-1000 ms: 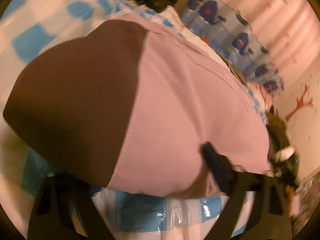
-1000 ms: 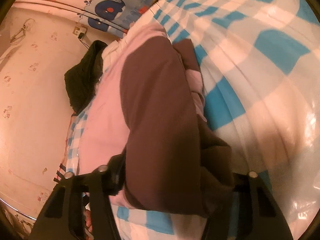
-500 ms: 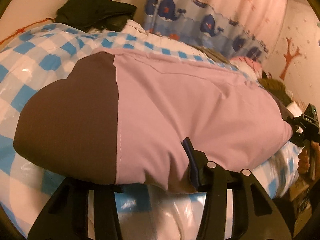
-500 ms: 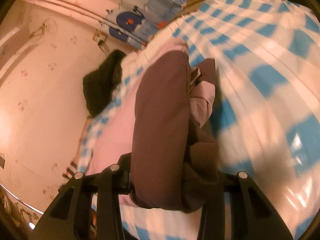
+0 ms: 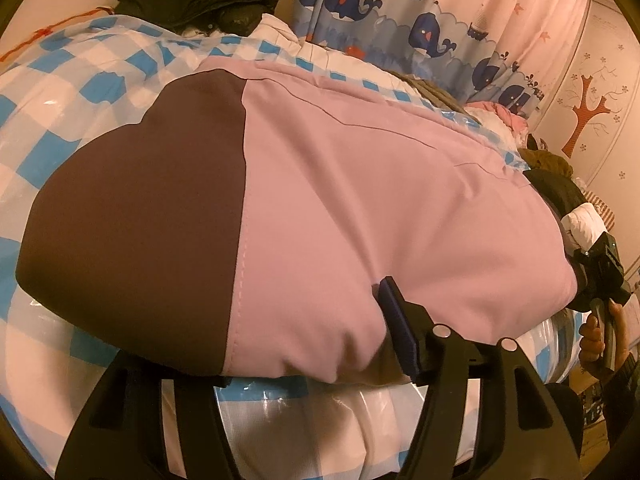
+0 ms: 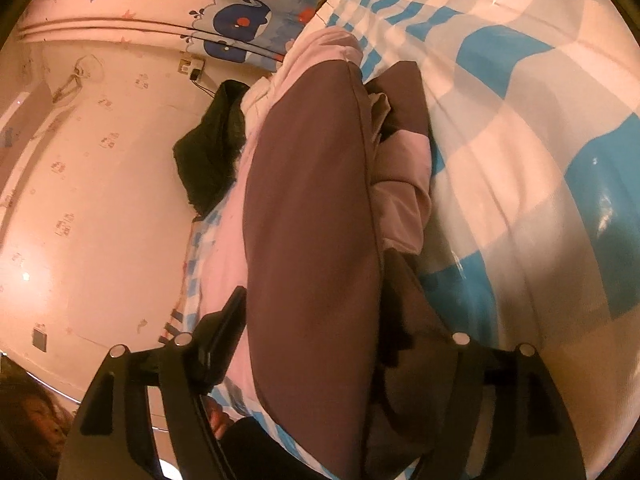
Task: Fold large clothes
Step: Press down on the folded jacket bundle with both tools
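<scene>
Left gripper [image 5: 280, 344] left finger: hidden under the jacket [image 5: 360, 220], lower left.
Right gripper [image 6: 340, 344] right finger: buried in brown folds, lower right.

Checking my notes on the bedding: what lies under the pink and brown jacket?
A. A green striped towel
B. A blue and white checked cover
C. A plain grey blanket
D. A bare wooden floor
B: the pink and brown jacket lies on a blue and white checked cover, seen all around it.
</scene>
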`<state>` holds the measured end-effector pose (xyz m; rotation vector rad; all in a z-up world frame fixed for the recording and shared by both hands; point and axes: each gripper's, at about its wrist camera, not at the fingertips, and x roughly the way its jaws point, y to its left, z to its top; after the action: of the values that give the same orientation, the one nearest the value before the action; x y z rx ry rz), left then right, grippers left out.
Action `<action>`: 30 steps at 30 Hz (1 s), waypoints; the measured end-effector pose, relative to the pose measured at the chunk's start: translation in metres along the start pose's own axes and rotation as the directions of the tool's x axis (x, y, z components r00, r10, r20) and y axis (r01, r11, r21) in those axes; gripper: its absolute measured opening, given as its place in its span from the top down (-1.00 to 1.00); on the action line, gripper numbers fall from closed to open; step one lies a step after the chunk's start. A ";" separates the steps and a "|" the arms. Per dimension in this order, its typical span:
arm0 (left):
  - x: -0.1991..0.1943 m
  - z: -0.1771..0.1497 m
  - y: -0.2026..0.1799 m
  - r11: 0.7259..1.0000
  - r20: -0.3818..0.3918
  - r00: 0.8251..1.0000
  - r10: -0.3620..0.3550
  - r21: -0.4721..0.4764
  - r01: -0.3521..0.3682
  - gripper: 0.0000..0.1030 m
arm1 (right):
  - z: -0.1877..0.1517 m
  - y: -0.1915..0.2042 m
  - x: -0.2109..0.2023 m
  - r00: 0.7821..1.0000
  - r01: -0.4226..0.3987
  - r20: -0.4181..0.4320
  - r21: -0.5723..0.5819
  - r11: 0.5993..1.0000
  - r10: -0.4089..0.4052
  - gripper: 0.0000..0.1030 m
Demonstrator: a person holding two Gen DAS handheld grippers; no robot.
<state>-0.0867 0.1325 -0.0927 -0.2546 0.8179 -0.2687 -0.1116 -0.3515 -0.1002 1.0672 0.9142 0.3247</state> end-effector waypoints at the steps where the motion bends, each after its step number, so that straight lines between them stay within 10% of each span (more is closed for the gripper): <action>1: 0.000 0.000 -0.001 1.000 0.000 1.000 0.001 0.000 -0.001 -0.14 | 0.002 -0.001 0.000 1.000 -0.008 0.001 0.004 1.000 0.008 -0.41; 30: 0.000 -0.001 -0.003 1.000 0.002 1.000 0.012 0.012 -0.012 -0.19 | 0.011 -0.010 0.003 0.987 -0.158 0.003 0.058 0.986 0.158 -0.83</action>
<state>-0.0872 0.1300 -0.0925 -0.2385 0.8157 -0.2617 -0.1027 -0.3611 -0.1085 1.1970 0.8460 0.4325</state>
